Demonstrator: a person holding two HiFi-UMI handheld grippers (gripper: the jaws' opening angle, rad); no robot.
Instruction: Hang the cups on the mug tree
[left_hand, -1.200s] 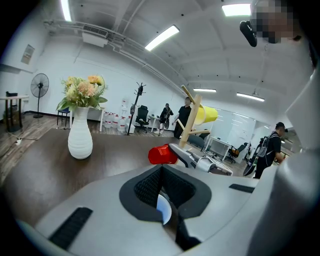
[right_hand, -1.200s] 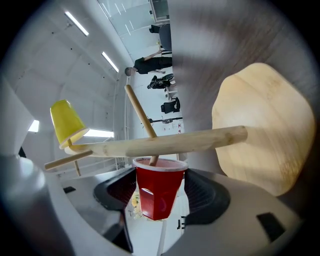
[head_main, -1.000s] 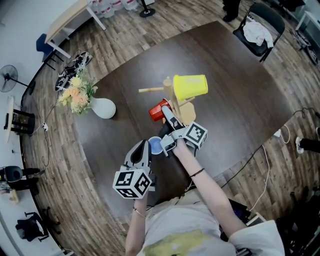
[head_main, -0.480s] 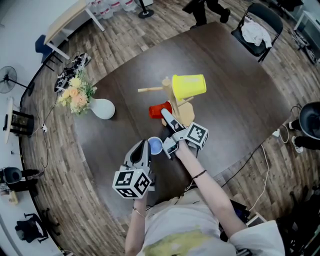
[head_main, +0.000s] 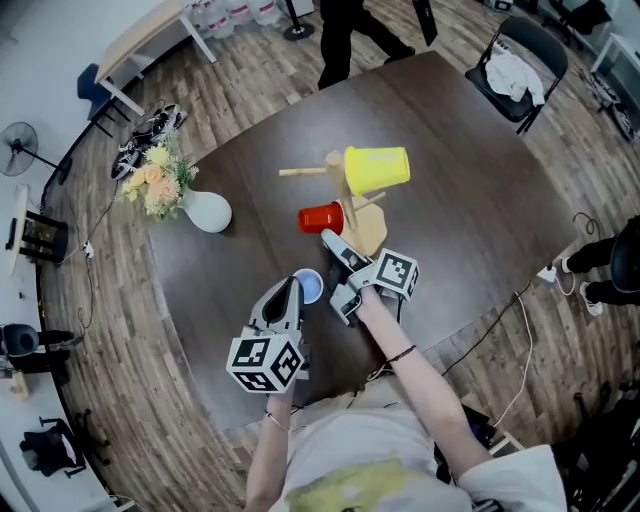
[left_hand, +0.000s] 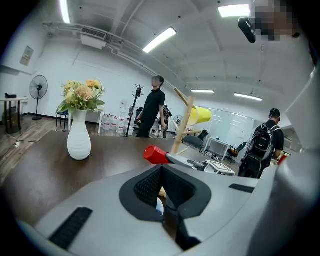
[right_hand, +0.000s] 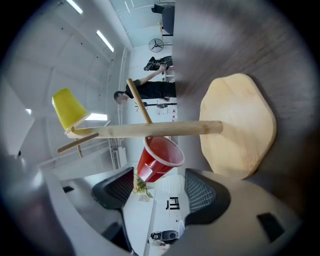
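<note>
The wooden mug tree (head_main: 366, 228) stands mid-table. A yellow cup (head_main: 378, 169) hangs on its upper peg and a red cup (head_main: 321, 217) on a lower peg. My right gripper (head_main: 339, 272) is just in front of the red cup (right_hand: 159, 159) and open. Its jaws have just opened wide and eased in slightly, and the pads do not press on the cup. In the right gripper view the tree's pole (right_hand: 160, 130), base (right_hand: 239, 131) and yellow cup (right_hand: 68, 111) lie ahead. My left gripper (head_main: 287, 300) is shut on a small blue cup (head_main: 309, 288), which shows between its pads (left_hand: 158, 206).
A white vase of flowers (head_main: 205, 212) stands on the table's left. A person (head_main: 350, 30) walks past the far table edge, and a chair (head_main: 520, 70) sits at the far right corner. In the left gripper view, the vase (left_hand: 79, 141) stands left of the tree.
My right gripper has drawn back from the red cup toward me, leaving the cup on its peg. The left gripper has stayed put. A person has walked along the far side.
</note>
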